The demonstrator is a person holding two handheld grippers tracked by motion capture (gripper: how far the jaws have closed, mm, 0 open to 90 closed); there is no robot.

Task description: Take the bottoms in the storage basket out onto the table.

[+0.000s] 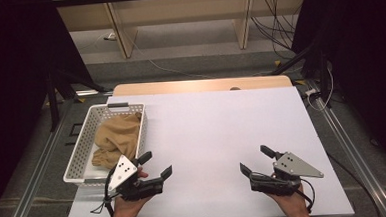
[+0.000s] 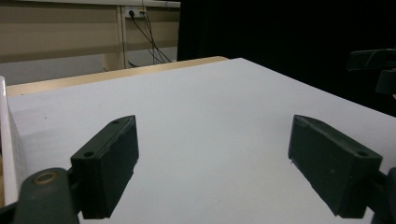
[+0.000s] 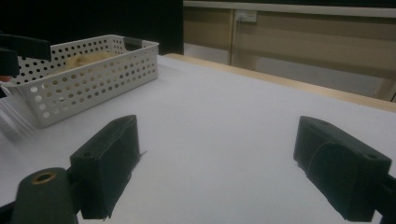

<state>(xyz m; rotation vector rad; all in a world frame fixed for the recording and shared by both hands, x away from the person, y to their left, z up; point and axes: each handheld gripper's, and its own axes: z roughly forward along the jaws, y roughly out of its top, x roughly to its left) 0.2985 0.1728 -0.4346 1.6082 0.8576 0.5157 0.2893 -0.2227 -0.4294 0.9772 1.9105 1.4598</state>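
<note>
- Cloth, tan and bunched, lies in the white perforated basket at the left edge of the counter; its heap runs lengthwise along the basket, from the near end toward the far end.
- My left gripper hovers just beside the basket's near right corner, jaws spread wide, nothing between them. In the left gripper view they face out over bare counter, with the basket wall at the frame's left margin.
- My right gripper sits well apart, toward the near right corner of the counter, released too and empty. From the right gripper view the basket stands off to the left, cloth just visible over the rim.
- Judgement: the cloth lies left of and beyond the left gripper, so that hand is clearly nearer. I'd need to swing it left and over the rim before closing.
</note>
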